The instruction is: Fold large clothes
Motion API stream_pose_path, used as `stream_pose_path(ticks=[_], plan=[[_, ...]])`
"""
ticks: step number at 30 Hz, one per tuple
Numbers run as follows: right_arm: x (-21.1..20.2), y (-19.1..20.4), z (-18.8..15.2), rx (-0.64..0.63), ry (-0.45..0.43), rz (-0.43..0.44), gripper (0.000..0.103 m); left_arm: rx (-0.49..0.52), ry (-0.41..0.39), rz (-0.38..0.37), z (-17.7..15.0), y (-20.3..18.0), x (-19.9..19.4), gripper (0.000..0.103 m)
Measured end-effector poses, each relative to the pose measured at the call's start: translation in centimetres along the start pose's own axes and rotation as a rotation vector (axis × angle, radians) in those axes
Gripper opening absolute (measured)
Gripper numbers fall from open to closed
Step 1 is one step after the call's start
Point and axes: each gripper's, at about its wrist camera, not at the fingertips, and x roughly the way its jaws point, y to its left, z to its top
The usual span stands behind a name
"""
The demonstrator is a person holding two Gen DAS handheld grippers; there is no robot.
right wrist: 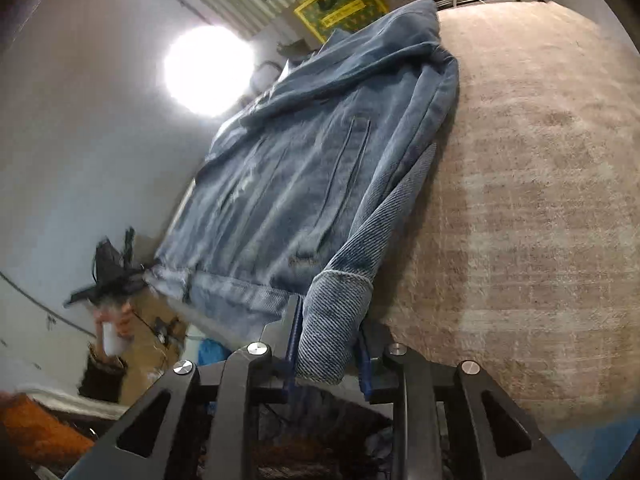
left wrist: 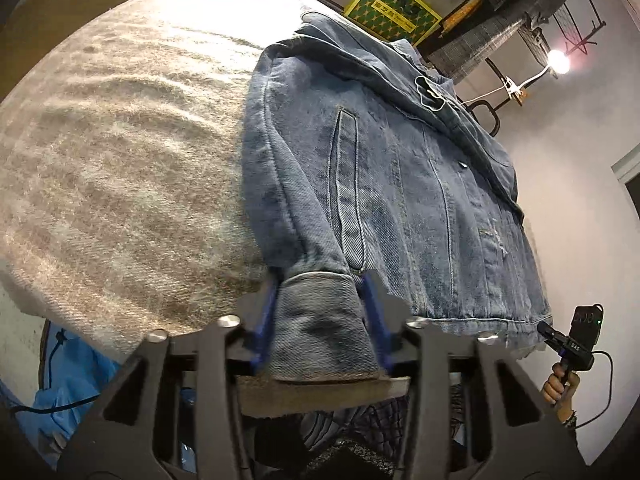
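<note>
A blue denim jacket lies front up on a beige woolly blanket, sleeves along its sides. My left gripper has its blue fingers on either side of one sleeve cuff at the table's near edge, closed on it. In the right wrist view the jacket lies on the same blanket. My right gripper is closed on the other sleeve cuff. Each view shows the other gripper held in a hand: the right one and the left one.
A yellow-green box and a clothes rack stand behind the table. A bright lamp glares on the wall. Blue fabric and cables lie below the table edge.
</note>
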Motion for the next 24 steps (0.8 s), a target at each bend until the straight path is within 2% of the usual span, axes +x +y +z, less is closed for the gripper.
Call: stream_pose_path(ticks=[3, 6, 8, 9, 12, 24], plan=[[-0.1, 0.5, 0.1, -0.028, -0.008, -0.003, 0.016, -0.021, 0.005, -0.006, -0.1, 0.4, 0.1, 0.038], [0.5, 0.1, -0.1, -0.003, 0.011, -0.007, 0.037, -0.030, 0.000, -0.009, -0.1, 0.5, 0.2, 0.034], [0.8, -0.2, -0.1, 0.017, -0.001, 0.001, 0.029, -0.048, -0.008, -0.030, 0.1, 0.6, 0.0, 0.030], [0.7, -0.1, 0.0, 0.015, -0.014, 0.009, 0.022, -0.066, -0.011, -0.057, 0.2, 0.6, -0.1, 0.026], [-0.5, -0.4, 0.4, 0.036, -0.057, 0.072, 0.013, -0.090, -0.027, -0.132, 0.8, 0.5, -0.7, 0.021], [-2.3, 2.9, 4.3, 0.000, -0.175, 0.127, 0.009, -0.050, -0.088, -0.208, 4.2, -2.6, -1.8, 0.018]])
